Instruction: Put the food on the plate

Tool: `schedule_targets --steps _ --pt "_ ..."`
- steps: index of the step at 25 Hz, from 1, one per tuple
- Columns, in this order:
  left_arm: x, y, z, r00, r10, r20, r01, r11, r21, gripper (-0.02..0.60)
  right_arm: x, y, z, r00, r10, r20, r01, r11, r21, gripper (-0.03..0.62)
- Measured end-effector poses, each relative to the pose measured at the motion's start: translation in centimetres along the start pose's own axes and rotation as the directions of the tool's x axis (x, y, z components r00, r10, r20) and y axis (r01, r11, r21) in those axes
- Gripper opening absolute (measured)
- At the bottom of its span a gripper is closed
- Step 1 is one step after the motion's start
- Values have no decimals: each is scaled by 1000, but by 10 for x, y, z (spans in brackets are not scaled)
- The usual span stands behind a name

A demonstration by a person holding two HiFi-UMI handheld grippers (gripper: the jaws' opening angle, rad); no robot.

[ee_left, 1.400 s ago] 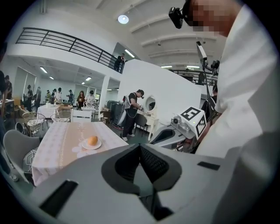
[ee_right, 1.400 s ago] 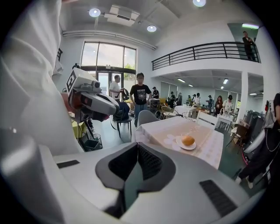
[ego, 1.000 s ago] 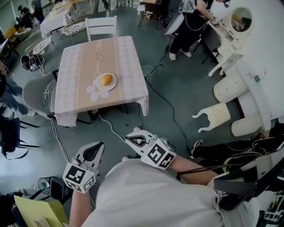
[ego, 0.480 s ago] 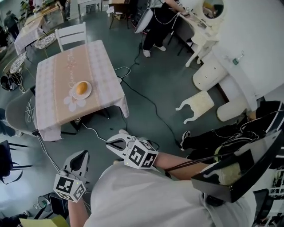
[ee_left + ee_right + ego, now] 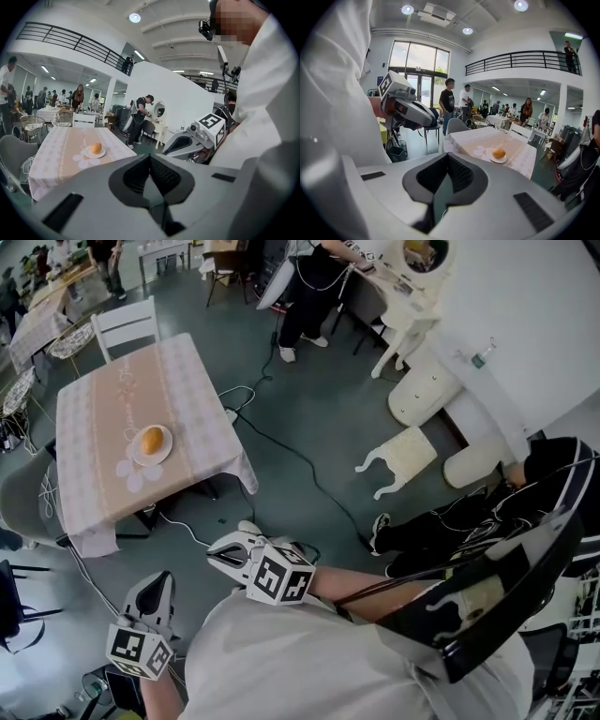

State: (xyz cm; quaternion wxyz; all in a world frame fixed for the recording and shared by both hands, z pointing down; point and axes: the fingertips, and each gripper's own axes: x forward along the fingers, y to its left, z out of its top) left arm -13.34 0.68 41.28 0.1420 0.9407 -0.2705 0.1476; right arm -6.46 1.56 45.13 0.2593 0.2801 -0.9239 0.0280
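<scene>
An orange-brown bread roll [image 5: 151,439] lies on a small white plate [image 5: 165,450] on the table with the pink-and-white cloth [image 5: 94,418], far at the upper left of the head view. Both grippers hang low near my body, well away from the table and above the floor. My left gripper [image 5: 157,581] is shut and empty. My right gripper [image 5: 222,553] is also shut with nothing in it. The left gripper view shows the roll [image 5: 95,148] on its plate [image 5: 88,153] in the distance beyond the closed jaws. The right gripper view also shows the roll [image 5: 498,153].
A white chair [image 5: 125,322] stands at the table's far end and a grey chair [image 5: 17,502] at its left. Black cables [image 5: 291,451] run over the green floor. White furniture parts [image 5: 398,460] lie at the right. A person [image 5: 314,277] stands at a white vanity.
In the head view the table with the plate has slid further to the upper left. Both grippers have dropped lower and leftward in the picture and stay shut.
</scene>
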Motion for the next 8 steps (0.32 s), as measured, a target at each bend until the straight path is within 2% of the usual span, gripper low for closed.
schedule_targets --steps 8 --pt "8 25 10 1000 25 1 -25 999 -23 9 12 -23 4 1000 1 1 -1 1000 0 12"
